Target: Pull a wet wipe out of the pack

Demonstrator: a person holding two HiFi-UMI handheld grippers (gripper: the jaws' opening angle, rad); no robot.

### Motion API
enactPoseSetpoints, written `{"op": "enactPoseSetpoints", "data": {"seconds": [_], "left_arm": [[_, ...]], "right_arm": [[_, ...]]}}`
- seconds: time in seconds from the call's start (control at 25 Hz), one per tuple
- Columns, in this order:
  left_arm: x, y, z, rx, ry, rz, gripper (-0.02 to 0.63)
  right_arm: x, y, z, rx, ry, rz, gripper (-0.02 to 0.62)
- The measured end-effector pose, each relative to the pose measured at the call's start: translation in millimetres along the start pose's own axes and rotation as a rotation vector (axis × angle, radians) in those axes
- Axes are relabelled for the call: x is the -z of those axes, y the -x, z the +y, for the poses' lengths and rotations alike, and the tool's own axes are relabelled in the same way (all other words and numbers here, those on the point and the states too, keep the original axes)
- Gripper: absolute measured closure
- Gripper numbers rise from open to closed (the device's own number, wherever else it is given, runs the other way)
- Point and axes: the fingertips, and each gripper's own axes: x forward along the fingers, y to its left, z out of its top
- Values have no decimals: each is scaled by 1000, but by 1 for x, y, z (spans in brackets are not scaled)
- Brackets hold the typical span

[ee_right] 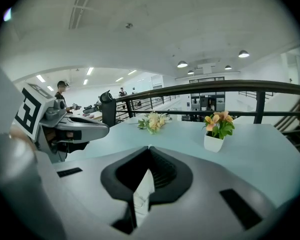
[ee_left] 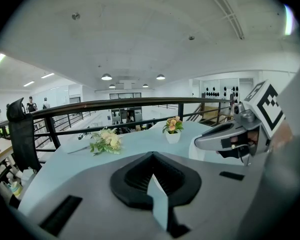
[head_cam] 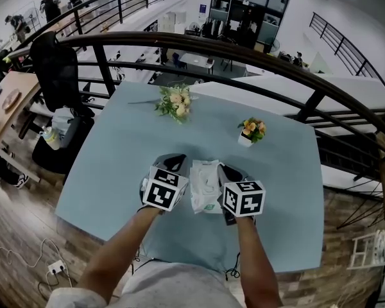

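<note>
Geometry: wet wipe pack [head_cam: 204,186] lies flat on the table [head_cam: 109,172] between the 2 grippers, its long axis running away from the person, parallel to both sets of jaws. On its left side the left gripper [head_cam: 173,160] sits just beside it, jaws closed tip to tip on nothing. The right gripper [head_cam: 230,172], also closed and empty as far as I can judge, overlaps the pack's right edge, so it looks nearer. Neither tip points at the pack's top, so 1 gripper must spread and swing inward.
</note>
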Motion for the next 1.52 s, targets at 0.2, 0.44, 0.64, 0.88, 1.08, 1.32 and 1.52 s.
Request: {"op": "enactPoseSetpoints", "data": {"seconds": [0.2,0.44,0.64,0.88,1.08,1.32,1.52], "left_arm": [[-7,-3,-2,5,-10,-9,614],[-13,-5,-4,11,-19,-20,614],[-18,-6,-6,13,-22,-26,614],[-20,-8,-5,15,-25,-30,614],[-23,-8,-4,12,-29,-35,614],[-30,-7,-1,5,-30,-51,614],[-36,-7,3,2,-35,-60,614]], "right_arm": [[-13,4,-4,10,3,-31,589],[-17,7,-9,21,8,-47,589],[-24,11,-13,32,7,-67,589],[-35,14,-16,39,7,-100,589],[-45,19,-18,46,11,-125,589],[-57,25,-23,65,16,-156,589],[-68,32,-26,75,22,-188,589]]}}
